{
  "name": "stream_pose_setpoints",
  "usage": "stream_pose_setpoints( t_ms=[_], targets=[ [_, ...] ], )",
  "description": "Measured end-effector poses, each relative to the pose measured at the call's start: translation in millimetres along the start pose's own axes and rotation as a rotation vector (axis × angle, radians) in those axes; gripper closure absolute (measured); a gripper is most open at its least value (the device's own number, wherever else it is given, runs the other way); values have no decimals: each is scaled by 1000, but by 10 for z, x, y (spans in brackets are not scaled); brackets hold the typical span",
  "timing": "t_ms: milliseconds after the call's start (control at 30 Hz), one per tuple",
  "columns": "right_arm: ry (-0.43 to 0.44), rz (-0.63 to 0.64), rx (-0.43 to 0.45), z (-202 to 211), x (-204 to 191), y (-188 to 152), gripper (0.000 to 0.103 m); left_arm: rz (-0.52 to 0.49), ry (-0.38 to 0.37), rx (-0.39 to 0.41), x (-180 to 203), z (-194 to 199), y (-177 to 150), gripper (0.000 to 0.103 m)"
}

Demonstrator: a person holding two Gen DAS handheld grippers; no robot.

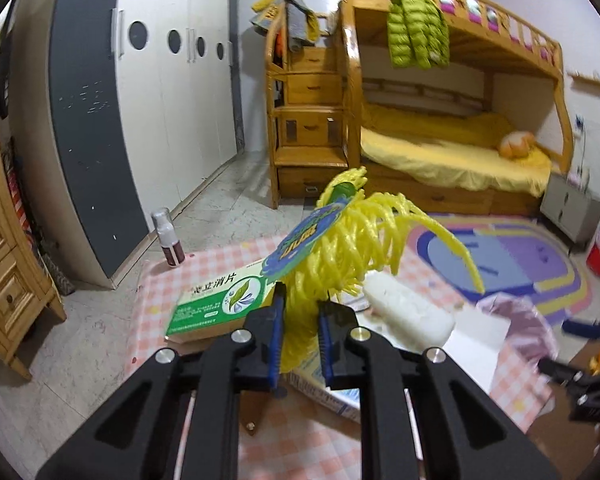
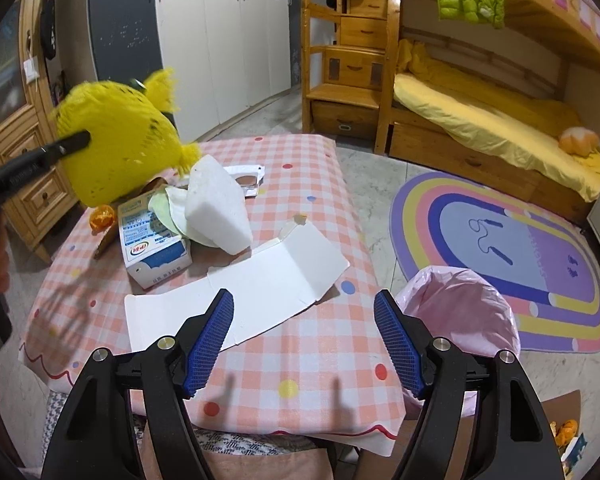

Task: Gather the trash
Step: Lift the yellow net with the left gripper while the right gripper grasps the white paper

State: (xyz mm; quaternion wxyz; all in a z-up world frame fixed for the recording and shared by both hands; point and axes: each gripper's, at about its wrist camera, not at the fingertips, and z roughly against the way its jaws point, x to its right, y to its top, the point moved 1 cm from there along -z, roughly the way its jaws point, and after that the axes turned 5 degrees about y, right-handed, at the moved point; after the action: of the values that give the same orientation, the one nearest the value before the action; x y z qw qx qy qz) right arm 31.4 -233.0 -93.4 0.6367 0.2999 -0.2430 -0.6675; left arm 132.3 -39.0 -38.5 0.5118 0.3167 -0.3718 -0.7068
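- you are gripping the yellow net bag (image 1: 342,248) in the left gripper (image 1: 300,332); its blue pads are pinched together on the bunched lower end of the mesh, and the rest of the net is fanning out above the jaws with a round paper label (image 1: 300,236) hanging on it.
- in the right wrist view the net bag (image 2: 112,148) is hanging in the air above the far left corner of the table (image 2: 320,360), clear of the litter below it.
- the right gripper (image 2: 304,344) is standing wide apart and empty, hovering over the near edge of the table, just above the flattened white card (image 2: 236,300).
- the pink-lined bin (image 2: 460,304) is sitting off the table's near right corner, so you are probably carrying the net across the table to it.
- keep the pinch firm: the mesh is springy and slippery, and loose strands may snag the foam block (image 2: 218,208) or the milk carton (image 2: 156,252) if you are travelling low.
- judge the release over the middle of the bin's mouth, since the net is light and may bounce off the rim.
- the green medicine box (image 1: 220,304) and the card remain to be collected.
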Motion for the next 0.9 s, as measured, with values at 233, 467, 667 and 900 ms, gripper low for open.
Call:
stream_pose_setpoints(
  t_ms=[233, 467, 667, 900],
  targets=[
    [2, -1, -12, -79, 105, -21, 28, 65, -48, 12, 5, 383, 9, 91],
    [20, 18, -49, -381, 237, 50, 50, 98, -63, -23, 29, 443, -91, 91],
    [63, -21, -97, -734, 320, 178, 42, 107, -32, -58, -23, 300, -160, 91],
    [105, -25, -124, -861, 259, 216, 65, 112, 3, -66, -70, 320, -215, 91]
  ],
)
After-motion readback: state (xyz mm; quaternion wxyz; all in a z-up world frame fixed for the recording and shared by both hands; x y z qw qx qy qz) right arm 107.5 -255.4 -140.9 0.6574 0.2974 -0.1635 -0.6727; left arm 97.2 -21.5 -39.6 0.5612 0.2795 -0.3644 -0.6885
